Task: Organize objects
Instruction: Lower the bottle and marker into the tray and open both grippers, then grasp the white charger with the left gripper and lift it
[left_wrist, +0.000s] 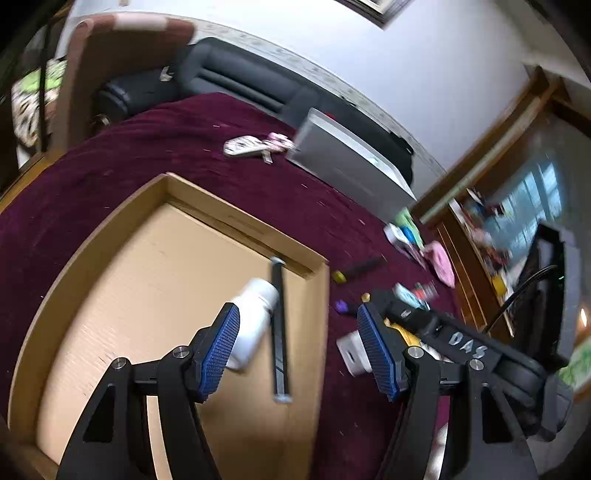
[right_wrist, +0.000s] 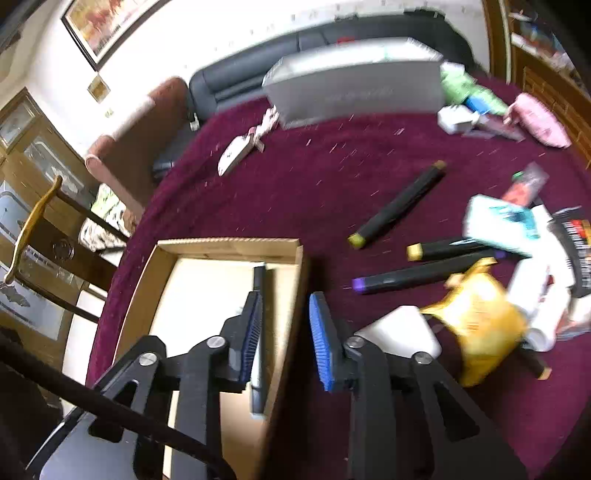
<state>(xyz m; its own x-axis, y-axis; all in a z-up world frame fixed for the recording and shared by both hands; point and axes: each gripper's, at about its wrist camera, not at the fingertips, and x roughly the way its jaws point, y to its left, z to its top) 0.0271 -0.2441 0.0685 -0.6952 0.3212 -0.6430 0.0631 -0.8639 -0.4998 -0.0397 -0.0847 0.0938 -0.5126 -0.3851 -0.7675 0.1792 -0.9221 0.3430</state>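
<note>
**Two things boxed, markers waiting**

Both tongs empty: left tongs (left_wrist: 299, 350) spread wide above the cardboard box (left_wrist: 110, 240), right tongs (right_wrist: 286, 336) parted narrowly over its near wall. Inside already: white bottle (left_wrist: 255, 317) and dark marker (left_wrist: 279, 332). Still out on the maroon desk (right_wrist: 314, 177): purple-capped marker (right_wrist: 417, 277), right of the right tongs, long axis across them. Right side nearer, probably.

Deep maroon tablecloth (right_wrist: 314, 177), flecked with pale specks. Tan cardboard box (left_wrist: 66, 273), lower left of the left wrist view; inside, white bottle (left_wrist: 255, 321) and dark grey marker (left_wrist: 279, 332). Blue ribbed pads (left_wrist: 219, 347) on black gripper fingers. Right of the right wrist view: yellow packet (right_wrist: 484, 321), black markers capped yellow (right_wrist: 399, 203) and purple (right_wrist: 417, 275).
</note>
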